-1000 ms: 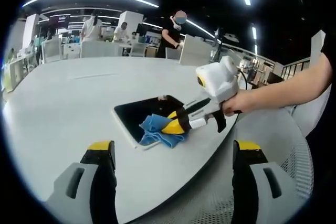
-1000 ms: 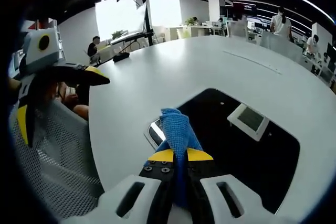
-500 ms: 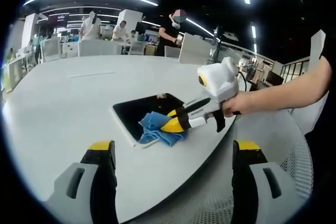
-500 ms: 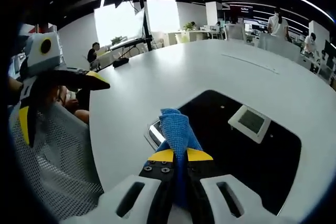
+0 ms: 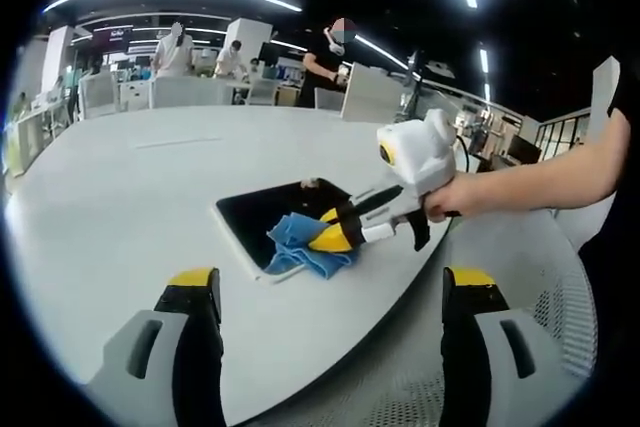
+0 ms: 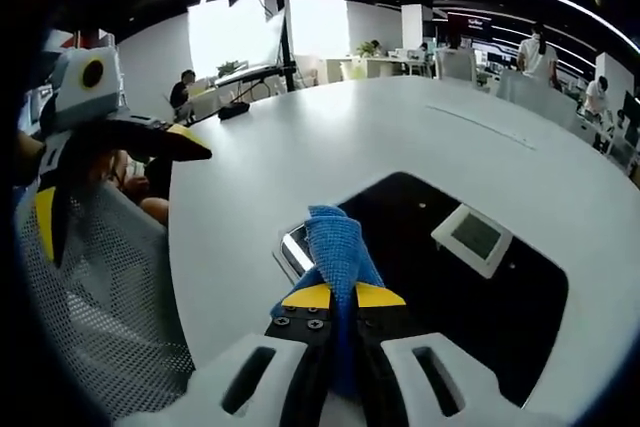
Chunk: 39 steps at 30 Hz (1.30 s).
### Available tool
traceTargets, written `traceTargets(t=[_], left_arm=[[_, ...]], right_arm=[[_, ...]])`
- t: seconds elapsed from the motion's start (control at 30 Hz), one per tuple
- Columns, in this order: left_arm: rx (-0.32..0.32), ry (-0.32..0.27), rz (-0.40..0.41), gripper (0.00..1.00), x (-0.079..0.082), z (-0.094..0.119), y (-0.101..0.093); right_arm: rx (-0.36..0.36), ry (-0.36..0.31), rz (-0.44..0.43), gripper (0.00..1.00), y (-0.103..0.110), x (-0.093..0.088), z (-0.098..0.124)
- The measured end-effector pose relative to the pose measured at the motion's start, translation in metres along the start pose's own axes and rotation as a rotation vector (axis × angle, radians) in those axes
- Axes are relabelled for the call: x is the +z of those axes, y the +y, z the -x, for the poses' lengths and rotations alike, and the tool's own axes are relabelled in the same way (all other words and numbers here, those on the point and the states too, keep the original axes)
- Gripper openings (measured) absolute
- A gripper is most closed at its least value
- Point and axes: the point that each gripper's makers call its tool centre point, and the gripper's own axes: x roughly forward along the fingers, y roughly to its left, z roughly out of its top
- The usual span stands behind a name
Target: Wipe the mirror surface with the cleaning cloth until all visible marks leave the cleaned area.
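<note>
Mirror [image 5: 268, 219]: lay flat on the white table [image 5: 120, 187], near its curved edge; dark face reflected a ceiling fixture, seen in the right gripper view [image 6: 450, 277].
Cleaning cloth [image 5: 300, 245]: blue, bunched on the mirror's near corner, spilling a little over the rim onto the table; also seen from behind [image 6: 338, 247].
Right gripper [image 5: 335, 230]: clamped tight on the cloth, yellow tips pinching the fold just above the mirror; likely held low and angled so the cloth drags across the glass.
Right hand [image 5: 455, 197]: wrapped round the grip, off the table edge from the mirror.
Left gripper [image 5: 330, 292]: spread wide, nothing between its jaws, held well back from the mirror; probably parked clear of the wiping path. Seen also from the side [image 6: 150, 137].
Marks: too faint against the dark reflection to tell whether any remained.
Hidden: mirror corner under the cloth covered; far edge of the mirror cut by the right gripper's body in the left gripper view.
Contact: cloth pressing on glass or just above, hard to say.
</note>
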Motion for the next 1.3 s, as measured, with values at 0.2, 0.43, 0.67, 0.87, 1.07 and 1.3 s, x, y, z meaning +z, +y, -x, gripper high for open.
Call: traceTargets(t=[0.2,0.43,0.67,0.87,1.07,1.3], left_arm=[[0.001,0.002,0.0,0.9,-0.001,0.0,0.0],[0.004,-0.002,0.0,0.9,0.0,0.0,0.0],[-0.005,0.009,-0.009,0.9,-0.002,-0.001,-0.001],[-0.014,0.006,-0.012,0.9,-0.001,0.0,-0.003],[-0.023,0.001,-0.014,0.9,0.0,0.0,-0.005],[-0.005,-0.022,-0.021,0.91,0.004,0.001,-0.001]], right_arm=[[-0.023,0.018,0.032,0.0,-0.005,-0.004,0.004],[-0.056,0.042,-0.039,0.0,-0.022,-0.016,0.018],[-0.064,0.04,-0.077,0.0,-0.026,-0.019,0.024],[-0.07,0.049,-0.055,0.0,-0.025,-0.019,0.024],[-0.08,0.051,-0.041,0.0,-0.025,-0.019,0.024],[-0.079,0.051,-0.024,0.0,-0.027,-0.018,0.023]])
